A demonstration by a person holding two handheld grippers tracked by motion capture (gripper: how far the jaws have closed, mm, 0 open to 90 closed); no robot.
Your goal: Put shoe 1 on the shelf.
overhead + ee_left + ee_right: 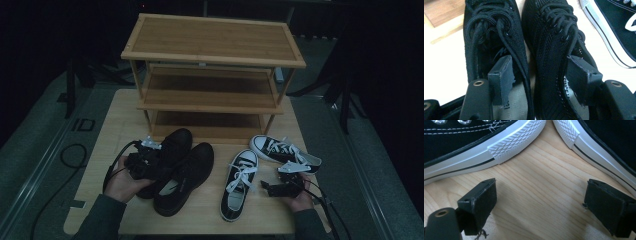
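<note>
Reaching into the pair of black shoes (529,50) at the tabletop's (115,120) left, the left gripper (541,75) has one finger inside each shoe, spread wide around their two adjoining inner walls without visibly pressing them. Right gripper (540,205) rests low over bare wood, fingers wide with nothing between, just beside two black-and-white sneakers (240,185). A wooden shoe rack (212,55) stands behind.

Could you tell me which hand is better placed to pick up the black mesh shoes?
Left: its tongs already have one jaw inside each black mesh shoe. The right tongs hang open over bare table.
</note>
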